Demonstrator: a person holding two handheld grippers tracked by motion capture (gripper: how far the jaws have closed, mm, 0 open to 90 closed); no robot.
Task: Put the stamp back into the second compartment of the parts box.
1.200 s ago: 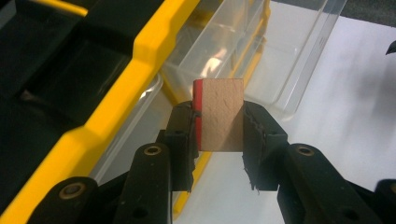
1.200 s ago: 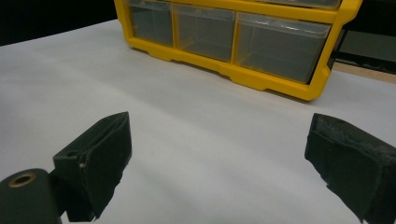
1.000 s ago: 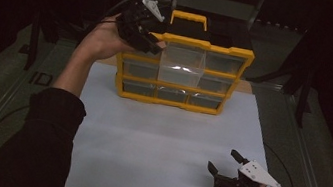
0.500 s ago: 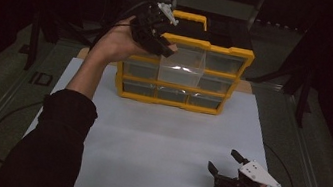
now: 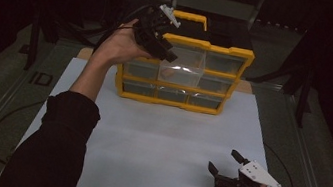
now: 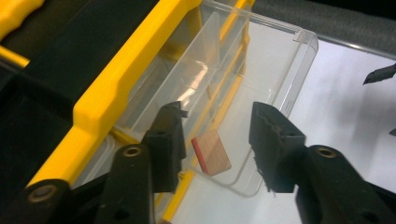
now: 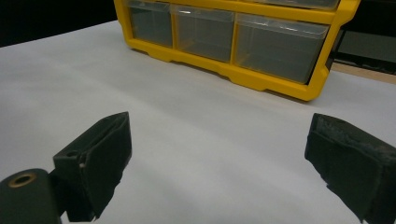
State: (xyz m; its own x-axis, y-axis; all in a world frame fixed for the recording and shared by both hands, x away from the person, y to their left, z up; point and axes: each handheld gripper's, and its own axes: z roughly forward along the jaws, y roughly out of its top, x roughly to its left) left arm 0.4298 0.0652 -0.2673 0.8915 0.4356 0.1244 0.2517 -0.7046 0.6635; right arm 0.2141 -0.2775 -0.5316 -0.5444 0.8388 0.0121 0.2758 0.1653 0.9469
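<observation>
A white sheet (image 5: 147, 141) covers the table, with a yellow drawer cabinet (image 5: 185, 71) at its far edge. The left gripper (image 6: 215, 135), jaws just opened, hangs over the pulled-out clear drawer (image 6: 261, 93) holding 1 wooden block (image 6: 212, 151). The right gripper (image 5: 228, 165) rests wide apart, empty.

A small wooden block (image 6: 211, 152) with 1 red edge lay flat, slightly askew, on the floor of a clear plastic drawer (image 6: 261, 84), which stood pulled out from the yellow organizer's (image 5: 178, 103) top row.
</observation>
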